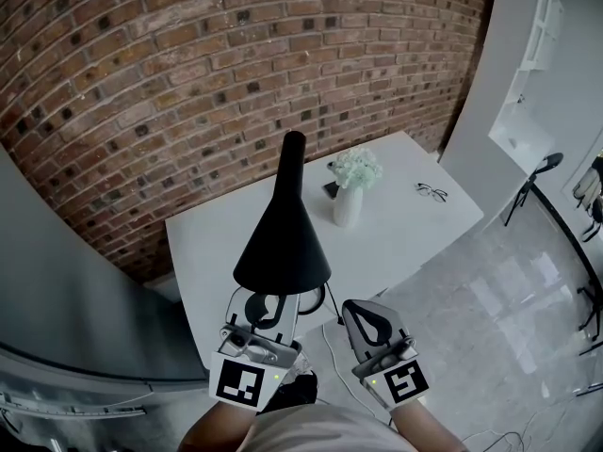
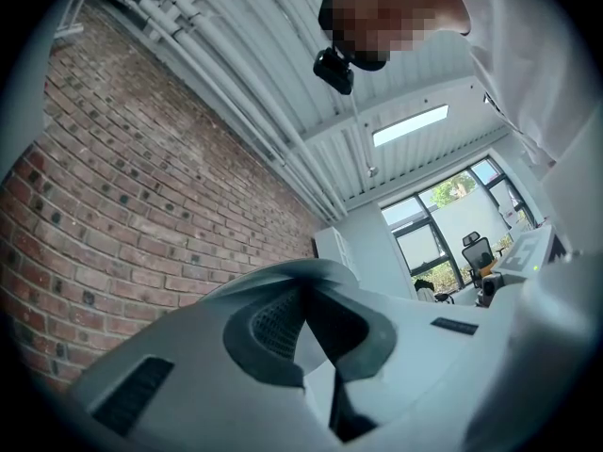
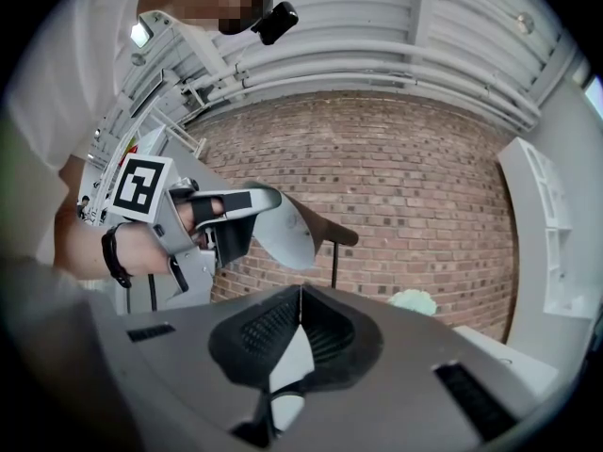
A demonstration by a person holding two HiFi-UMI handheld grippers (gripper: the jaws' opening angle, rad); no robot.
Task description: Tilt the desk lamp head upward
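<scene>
White desk point(image 1: 415, 234) against the brick wall, and the black cone of the lamp head point(image 1: 283, 234) sits over its near left part, narrow neck reaching far and up, wide mouth facing down and toward the near edge; from the right gripper view the mouth looks down and to the left with the pale inside showing, so the upward tilt looks barely begun, if at all; by my read the grip is made and nearly all the swing is left to do.

Now the 2 grippers, both low at the near edge. The left gripper point(image 1: 267, 307) reaches up under the near rim of the shade; its jaws are pinched onto that rim, 1 jaw over the dark outside and 1 against the pale inside, as the right gripper view shows it. The right gripper point(image 1: 358, 311) hangs just to the right of the shade, apart from it, jaws pressed together at the tips with nothing between them; it points far and slightly up, a spare for now.

Farther back, a vase of flowers point(image 1: 348, 201) stands mid-desk; glasses point(image 1: 431, 192) lie to its right.
</scene>
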